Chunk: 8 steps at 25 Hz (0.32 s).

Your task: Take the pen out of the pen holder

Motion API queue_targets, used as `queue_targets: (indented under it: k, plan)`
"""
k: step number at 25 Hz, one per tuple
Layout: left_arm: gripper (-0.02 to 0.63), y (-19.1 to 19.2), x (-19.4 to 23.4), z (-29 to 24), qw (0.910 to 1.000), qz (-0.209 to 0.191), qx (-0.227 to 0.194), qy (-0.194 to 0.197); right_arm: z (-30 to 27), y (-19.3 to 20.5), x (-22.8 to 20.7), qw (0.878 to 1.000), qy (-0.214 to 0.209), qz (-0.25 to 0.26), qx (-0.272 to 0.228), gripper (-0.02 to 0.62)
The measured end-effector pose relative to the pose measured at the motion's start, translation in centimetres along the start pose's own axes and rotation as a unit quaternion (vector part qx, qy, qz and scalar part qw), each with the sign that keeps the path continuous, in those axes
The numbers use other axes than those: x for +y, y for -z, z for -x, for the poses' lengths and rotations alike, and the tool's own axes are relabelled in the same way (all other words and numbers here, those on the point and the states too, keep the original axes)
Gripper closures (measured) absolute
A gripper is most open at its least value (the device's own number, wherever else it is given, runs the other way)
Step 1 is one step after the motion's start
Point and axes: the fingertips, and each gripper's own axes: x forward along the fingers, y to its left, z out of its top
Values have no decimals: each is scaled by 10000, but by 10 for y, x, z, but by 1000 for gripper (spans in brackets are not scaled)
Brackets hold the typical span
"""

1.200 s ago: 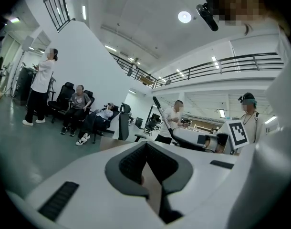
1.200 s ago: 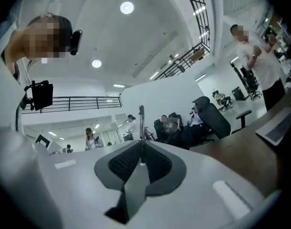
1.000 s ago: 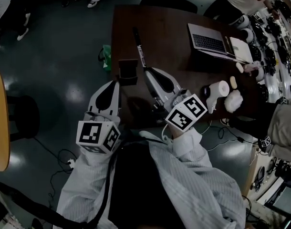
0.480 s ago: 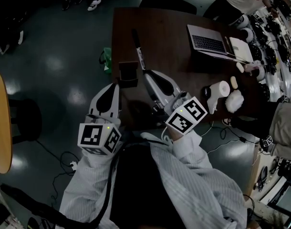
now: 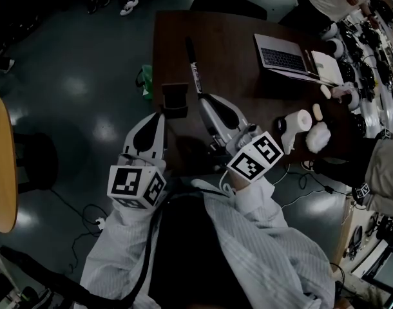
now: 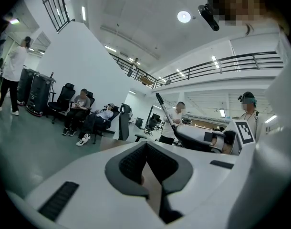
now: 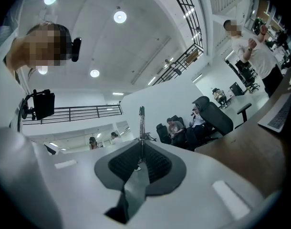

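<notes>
A black pen (image 5: 194,69) with a white label sticks out over the dark table (image 5: 235,31), and my right gripper (image 5: 201,98) is shut on its near end. In the right gripper view the pen (image 7: 141,123) rises straight up from between the pads. The black pen holder (image 5: 174,99) stands at the table's near left edge, just left of the pen and apart from it. My left gripper (image 5: 162,112) rests with its tips at the holder's near left corner; its jaws meet, with nothing seen between them. From the left gripper view the pen (image 6: 163,109) slants upward at the right.
A laptop (image 5: 281,56) lies open at the table's far right, with a white roll (image 5: 298,120) and other small items nearer. A green object (image 5: 143,79) lies on the floor beside the table. A round wooden tabletop (image 5: 0,166) is at far left. People stand at the right.
My right gripper and the pen have drifted very slightly to the right. The left gripper and the pen holder have stayed put.
</notes>
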Motion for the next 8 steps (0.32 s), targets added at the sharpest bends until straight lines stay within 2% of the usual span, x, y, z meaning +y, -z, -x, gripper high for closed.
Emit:
queue_targets:
  k: [8]
  plan:
    - [601, 7, -4, -4, 10000, 19, 66, 36, 1, 0, -2, 9999, -51, -92, -15, 563]
